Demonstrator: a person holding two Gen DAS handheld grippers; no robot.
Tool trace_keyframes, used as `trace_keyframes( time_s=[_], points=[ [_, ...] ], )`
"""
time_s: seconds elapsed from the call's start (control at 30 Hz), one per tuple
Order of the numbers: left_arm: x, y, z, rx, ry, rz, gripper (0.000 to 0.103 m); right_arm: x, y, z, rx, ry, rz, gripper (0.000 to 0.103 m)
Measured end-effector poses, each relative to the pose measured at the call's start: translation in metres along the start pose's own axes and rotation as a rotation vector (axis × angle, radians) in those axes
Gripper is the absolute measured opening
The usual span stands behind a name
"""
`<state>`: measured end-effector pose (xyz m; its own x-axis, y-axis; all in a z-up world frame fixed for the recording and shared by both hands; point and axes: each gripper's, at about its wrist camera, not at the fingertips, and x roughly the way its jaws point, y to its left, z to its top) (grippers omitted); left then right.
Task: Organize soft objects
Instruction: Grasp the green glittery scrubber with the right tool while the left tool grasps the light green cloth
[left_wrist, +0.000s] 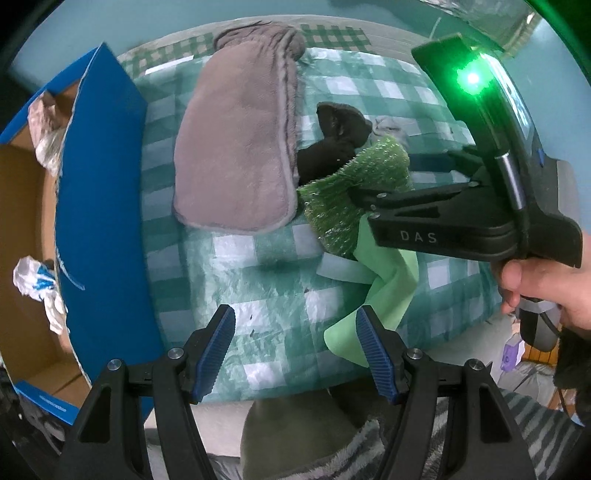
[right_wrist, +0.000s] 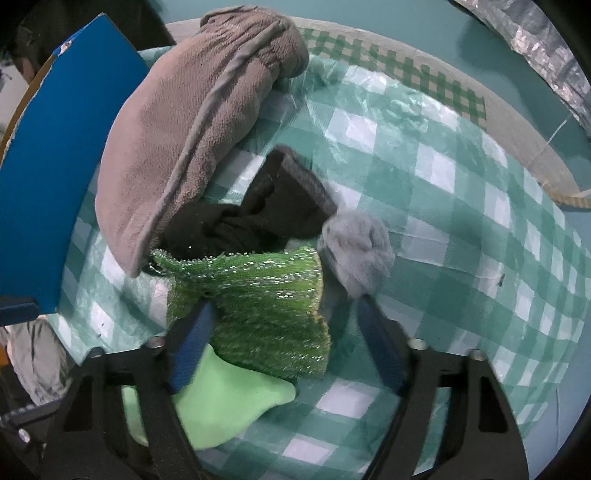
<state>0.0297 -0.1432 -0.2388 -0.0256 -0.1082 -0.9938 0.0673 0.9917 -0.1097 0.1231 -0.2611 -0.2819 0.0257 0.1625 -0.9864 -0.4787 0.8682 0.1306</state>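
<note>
Blue box (left_wrist: 99, 206) stands left on the checked table (left_wrist: 258, 288). Grey towel (right_wrist: 177, 122) overlaps black cloth (right_wrist: 258, 218). Right claw (right_wrist: 284, 332), jaws apart, straddles sparkly green scrubber (right_wrist: 266, 310) at centre; left claw (left_wrist: 295, 354) apart, empty.

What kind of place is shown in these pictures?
Probably a room in a home: a table under a green checked tablecloth holds a grey towel and a green scrub pad, with a blue cardboard box beside them.

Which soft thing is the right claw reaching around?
The sparkly green scrubber. Its fuzzy glittery body sits between the open right claw fingers, unlike the big gray mitt, the black sock and the little gray ball farther off.
</note>
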Motion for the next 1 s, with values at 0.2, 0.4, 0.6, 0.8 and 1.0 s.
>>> trace_keyframes(
  time_s=[0.2,0.4,0.6,0.8,1.0],
  points=[
    [-0.001,0.005,-0.001,-0.023,-0.004,0.001,0.069,0.003,-0.003,-0.003,0.021,0.023,0.028,0.025],
    [0.000,0.007,0.003,-0.031,0.000,-0.013,0.069,-0.010,-0.015,-0.009,0.053,0.010,0.072,0.016],
    [0.003,0.001,0.008,-0.011,0.010,-0.028,0.070,-0.022,-0.042,-0.021,0.132,-0.012,0.063,0.015],
    [0.004,-0.016,0.011,0.039,0.010,-0.047,0.075,-0.027,-0.071,-0.041,0.218,-0.008,0.030,0.015],
    [0.003,-0.037,0.011,0.092,0.001,-0.075,0.076,-0.030,-0.103,-0.061,0.341,-0.004,0.021,0.015]
  ],
)
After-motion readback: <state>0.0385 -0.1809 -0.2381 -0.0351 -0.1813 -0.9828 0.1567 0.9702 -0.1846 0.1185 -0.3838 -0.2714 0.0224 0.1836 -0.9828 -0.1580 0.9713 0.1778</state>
